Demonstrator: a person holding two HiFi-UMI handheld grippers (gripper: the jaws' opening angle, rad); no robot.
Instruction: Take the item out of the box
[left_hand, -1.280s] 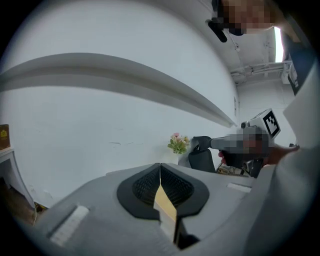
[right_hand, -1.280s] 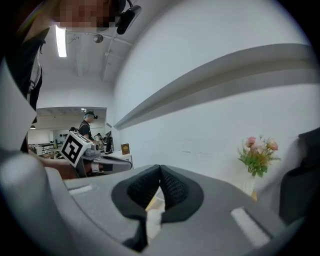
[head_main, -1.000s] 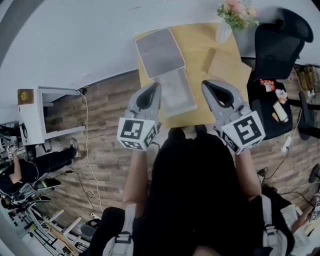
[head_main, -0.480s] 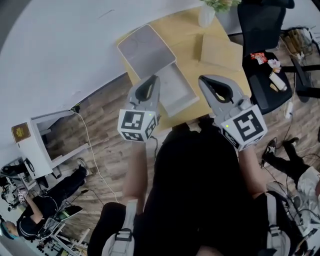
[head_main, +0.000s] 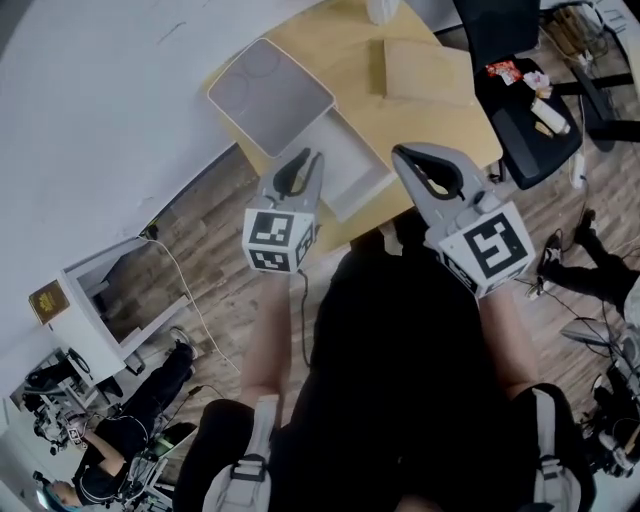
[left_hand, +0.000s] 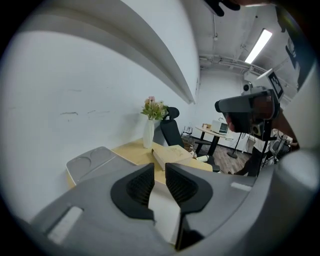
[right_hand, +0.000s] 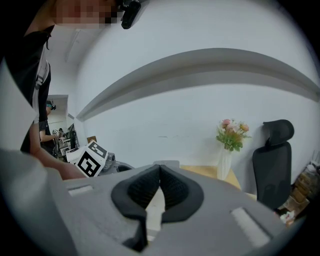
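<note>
Closest to the head camera is the person's black top (head_main: 400, 350), with a handheld tool reaching forward on either side of it. The grey plastic left gripper (head_main: 312, 158) has its ribbed black pads (left_hand: 141, 184) a narrow gap apart. Its jaws have just been opening, and nothing sits between them. The grey plastic right gripper (head_main: 399, 151) has its jaws together at the tips and holds nothing. Both tools tilt slightly downward toward the near edge of the pale yellow wooden table (head_main: 440, 120). Just beyond the two tips, and between them, the open white rectangular box (head_main: 345, 205) stands by the table's front edge. Its inside shows only plain white, so the item in it cannot be made out. The flat grey lid (head_main: 268, 95) lies touching the box's far side. Farther back rest a flat tan cardboard package (head_main: 425, 72) and a white vase of pink flowers (left_hand: 149, 134), with a black office chair (head_main: 510, 40) behind the table.
</note>
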